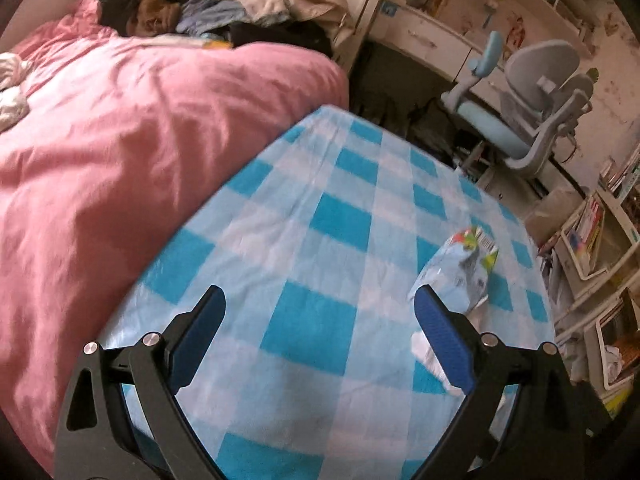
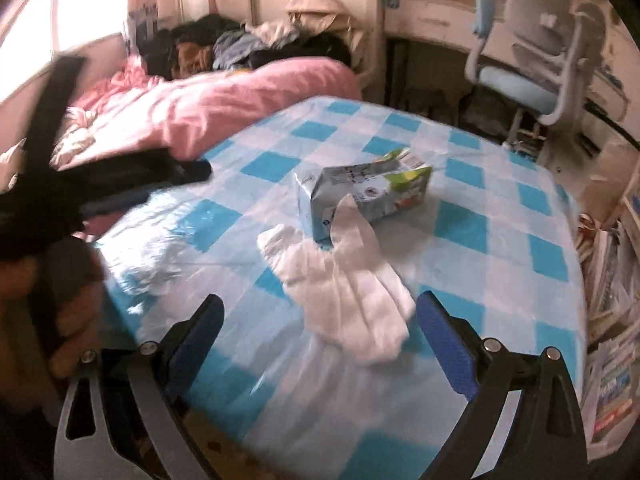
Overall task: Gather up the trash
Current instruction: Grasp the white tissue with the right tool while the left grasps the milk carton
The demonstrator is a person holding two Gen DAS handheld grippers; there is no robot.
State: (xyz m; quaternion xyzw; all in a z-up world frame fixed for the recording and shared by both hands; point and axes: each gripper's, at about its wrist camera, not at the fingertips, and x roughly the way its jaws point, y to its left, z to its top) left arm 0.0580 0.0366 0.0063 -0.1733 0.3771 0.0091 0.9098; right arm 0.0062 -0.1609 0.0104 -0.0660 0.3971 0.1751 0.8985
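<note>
I find my left gripper (image 1: 320, 300) spread wide, its blue pads (image 1: 444, 344) apart and holding nothing, poised over the checked cloth (image 1: 312, 216) that covers the table. Through the right wrist view my right gripper (image 2: 320, 308) is likewise spread, jaws empty, above the near part of the same cloth. The trash consists of two items. A crushed carton (image 2: 368, 196), pale blue with green and white print, lies on its side toward the far right of the cloth; in the left wrist view it (image 1: 460, 268) sits just beyond the right finger. A crumpled white tissue (image 2: 344, 288) lies nearer, its far tip touching the carton's near face, and its near end falls between the right gripper's fingers without contact that I can confirm. In the left view only a scrap of the tissue (image 1: 424, 348) shows beside the right finger. The left gripper (image 2: 120, 184) appears in the right wrist view as a dark blurred shape at the left, over the cloth's left edge. A pink duvet (image 1: 120, 140) lies left of the table, with piled clothes (image 1: 192, 12) at its far end. A grey and blue chair (image 1: 532, 108) stands far right, by a desk (image 1: 424, 36).
</note>
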